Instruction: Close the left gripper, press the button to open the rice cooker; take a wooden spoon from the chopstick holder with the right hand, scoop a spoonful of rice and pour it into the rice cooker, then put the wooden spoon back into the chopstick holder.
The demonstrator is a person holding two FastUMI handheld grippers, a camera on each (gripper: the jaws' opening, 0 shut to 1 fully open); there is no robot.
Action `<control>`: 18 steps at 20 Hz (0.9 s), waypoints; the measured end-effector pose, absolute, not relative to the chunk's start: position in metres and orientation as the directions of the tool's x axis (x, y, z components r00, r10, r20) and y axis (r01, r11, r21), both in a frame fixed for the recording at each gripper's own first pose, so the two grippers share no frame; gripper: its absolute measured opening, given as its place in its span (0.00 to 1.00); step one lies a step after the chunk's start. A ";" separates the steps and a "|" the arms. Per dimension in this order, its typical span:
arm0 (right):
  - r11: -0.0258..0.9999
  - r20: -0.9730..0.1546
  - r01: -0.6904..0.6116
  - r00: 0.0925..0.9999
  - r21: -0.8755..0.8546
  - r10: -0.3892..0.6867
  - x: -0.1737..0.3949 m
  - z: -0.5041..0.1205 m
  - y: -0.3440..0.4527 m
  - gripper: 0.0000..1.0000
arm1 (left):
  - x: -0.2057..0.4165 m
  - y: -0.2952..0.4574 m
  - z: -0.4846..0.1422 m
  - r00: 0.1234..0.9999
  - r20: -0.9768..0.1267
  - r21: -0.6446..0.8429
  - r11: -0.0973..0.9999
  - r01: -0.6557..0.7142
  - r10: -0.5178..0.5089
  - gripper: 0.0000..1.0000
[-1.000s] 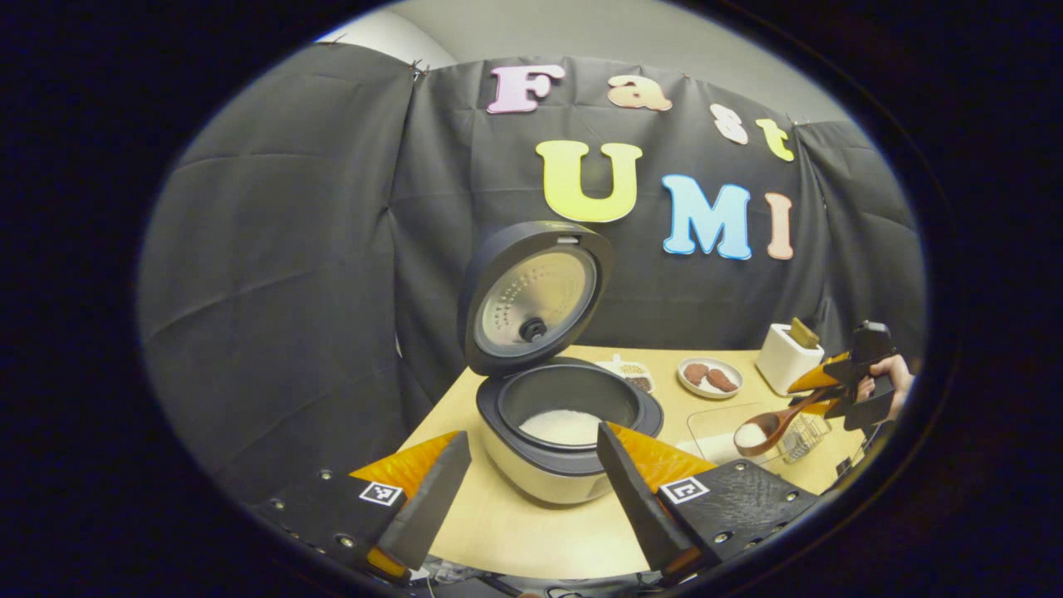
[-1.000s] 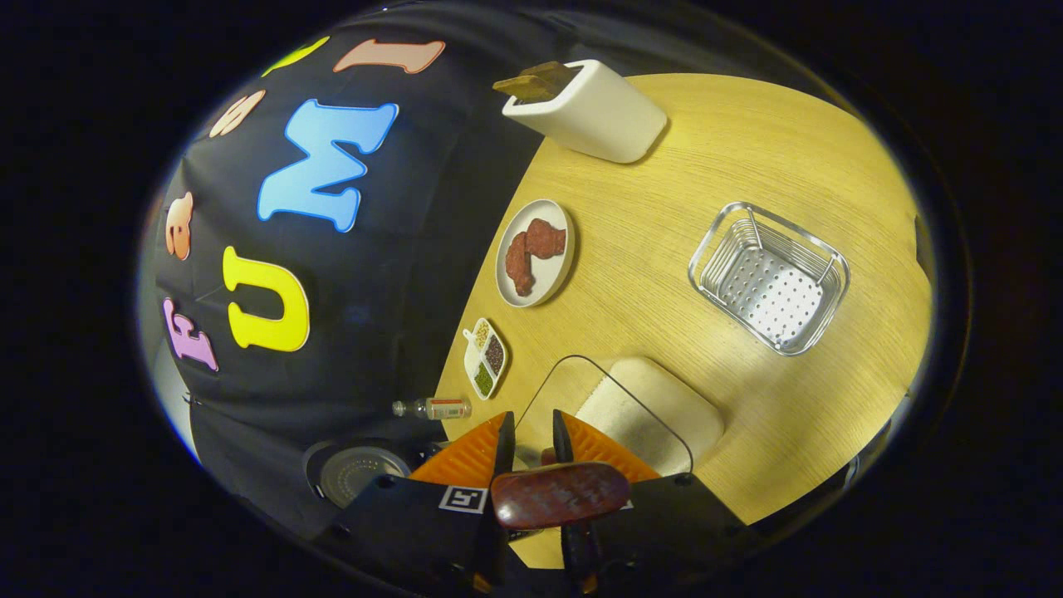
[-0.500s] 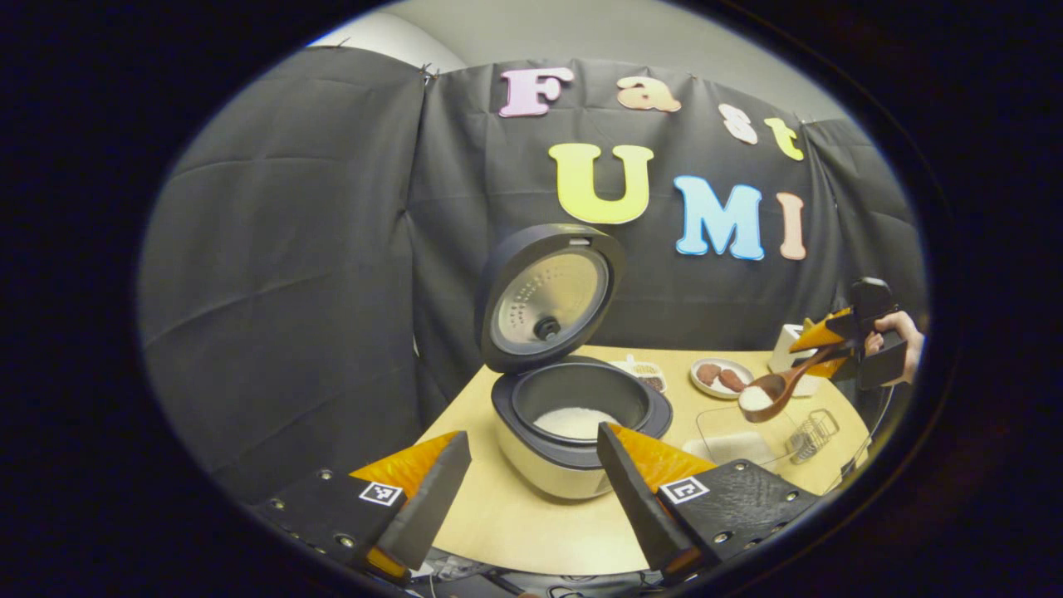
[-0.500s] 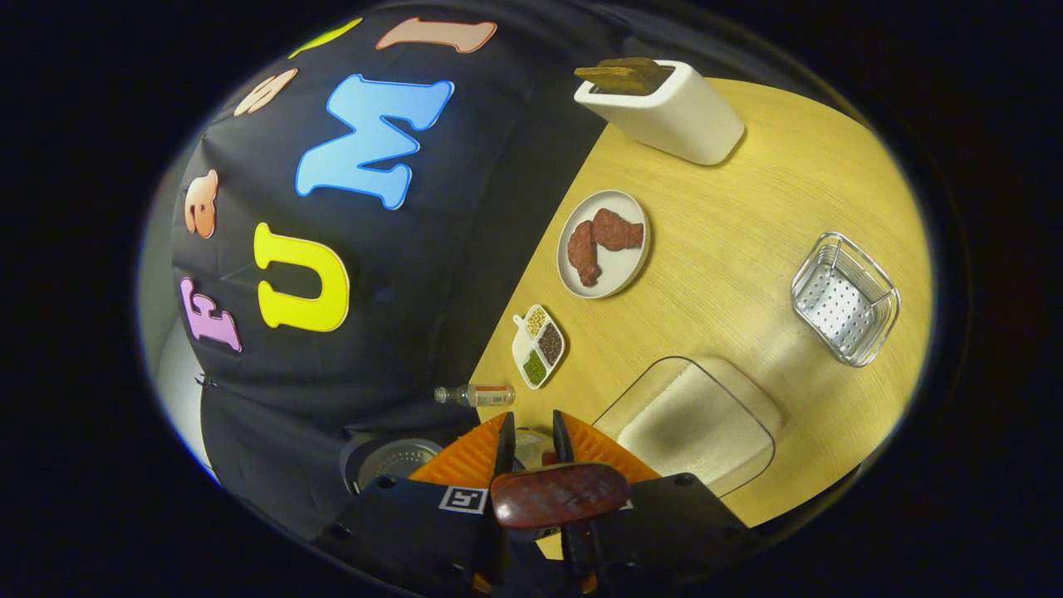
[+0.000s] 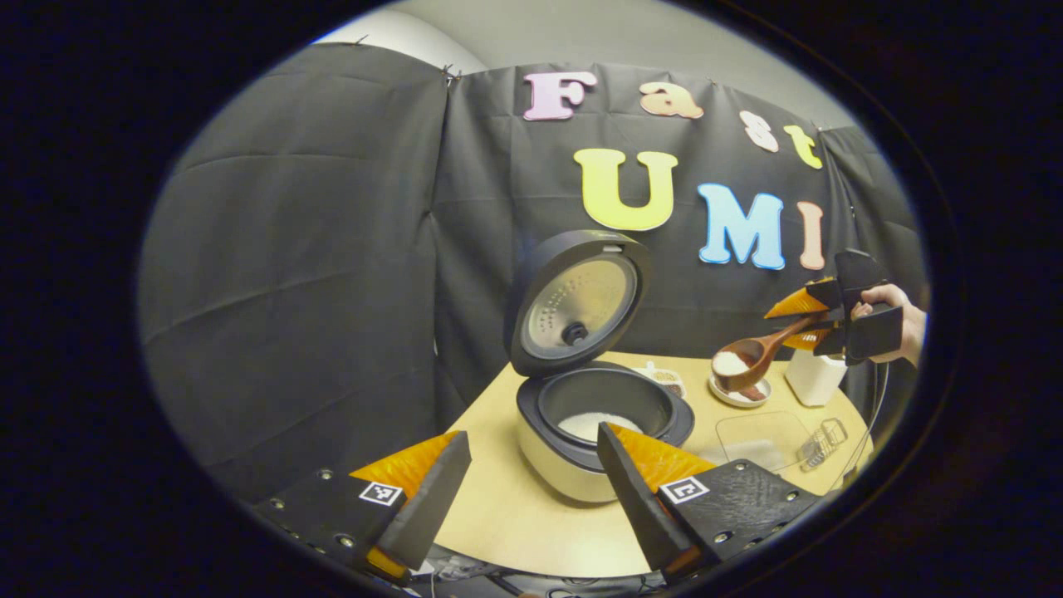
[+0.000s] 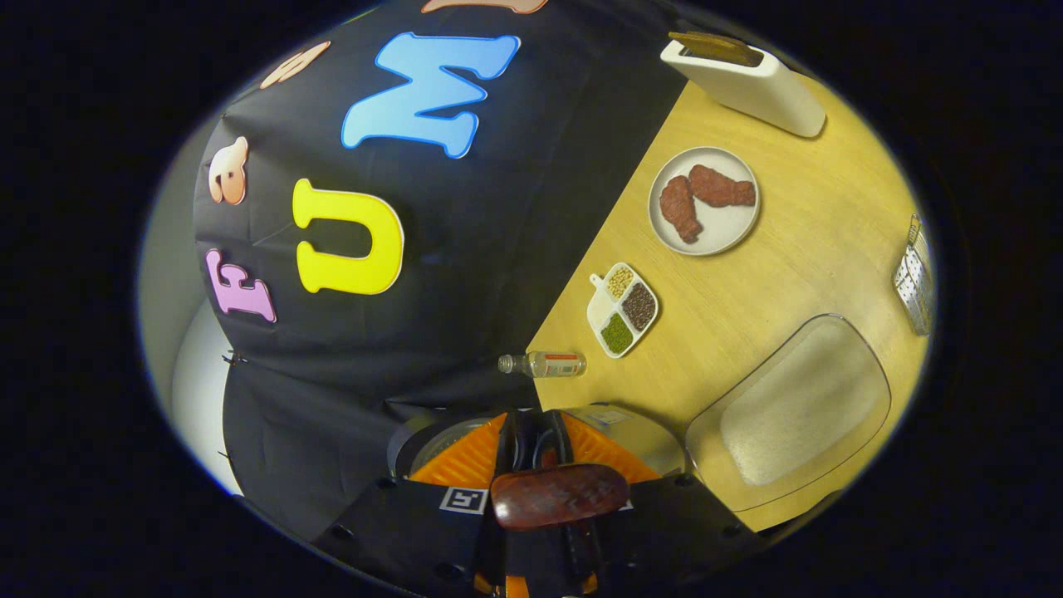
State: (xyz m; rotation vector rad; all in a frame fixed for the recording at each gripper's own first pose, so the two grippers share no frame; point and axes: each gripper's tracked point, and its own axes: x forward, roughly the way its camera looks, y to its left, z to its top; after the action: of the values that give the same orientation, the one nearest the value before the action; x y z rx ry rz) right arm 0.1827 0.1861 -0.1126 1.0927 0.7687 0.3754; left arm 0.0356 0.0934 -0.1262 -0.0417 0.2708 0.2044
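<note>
Pale wooden table (image 5: pixel 515 515) in a black-draped booth, and straight to the action. Long brown wooden spoon (image 5: pixel 739 365) up in the air to the right of the round white rice cooker (image 5: pixel 581 465), heaped with white rice. Carried level, bowl pointing toward the cooker, most likely to keep the load from spilling on the way across. Not over the pot yet, by the look of it; well short of the rim.

Right gripper (image 5: pixel 789 322) clamped on the spoon's handle, jaws drawn in close with the handle pinched between them, a hand (image 5: pixel 893 311) wrapped round the grip behind. Seen from the right gripper view, handle end poking back toward the camera.

Cooker's dark lid (image 5: pixel 577 303) standing fully open, tilted back, leaving the pot clear for the pour; a layer of rice already sitting inside. Left gripper (image 5: pixel 531 432) parked in front of the cooker, jaws spread wide, gripping nothing, seemingly kept back out of the spoon's path.

Right of the cooker: clear plastic tub of rice (image 6: pixel 797 407), just beside it. Farther right, small wire basket (image 6: pixel 913 274). Behind the tub, white upright chopstick holder (image 6: pixel 747 79), waiting for the spoon's return. Between holder and cooker, round white plate (image 6: pixel 706 203) and white divided dish of grains (image 6: pixel 621 309). Small clear bottle (image 6: pixel 544 364) lying on its side near the cooker.

The tally: two grippers, one spoon, one cooker, one tub, one holder, one basket, one bottle, one divided dish, one plate with two red-brown pieces.
</note>
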 end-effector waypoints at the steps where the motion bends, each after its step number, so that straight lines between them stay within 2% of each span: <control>1: 0.434 -0.369 0.081 0.676 0.897 0.637 0.184 -0.113 0.199 0.24 | 0.036 0.096 -0.127 0.942 -0.269 -0.012 0.977 -0.213 0.202 0.96; 6: 0.448 -0.384 0.055 0.616 0.892 0.688 0.191 -0.120 0.253 0.24 | 0.039 0.134 -0.131 0.933 -0.271 -0.033 0.967 -0.253 0.235 0.96; 9: 0.499 -0.411 0.017 0.592 0.867 0.694 0.197 -0.127 0.283 0.24 | 0.041 0.149 -0.142 0.924 -0.287 -0.055 0.959 -0.280 0.253 0.96; 15: 0.698 -0.484 -0.198 0.591 0.688 0.645 0.203 -0.138 0.317 0.24 | 0.032 0.180 -0.157 0.905 -0.310 -0.075 0.941 -0.330 0.293 0.96; 18: 0.754 -0.501 -0.304 0.595 0.583 0.628 0.203 -0.140 0.330 0.24 | 0.027 0.184 -0.167 0.897 -0.326 -0.089 0.935 -0.342 0.297 0.96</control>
State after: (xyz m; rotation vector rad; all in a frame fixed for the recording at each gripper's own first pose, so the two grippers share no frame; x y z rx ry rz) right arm 0.2031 0.3302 -0.1400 0.4709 0.7546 0.5651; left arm 0.0270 0.1844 -0.1669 -0.1460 0.3139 0.3325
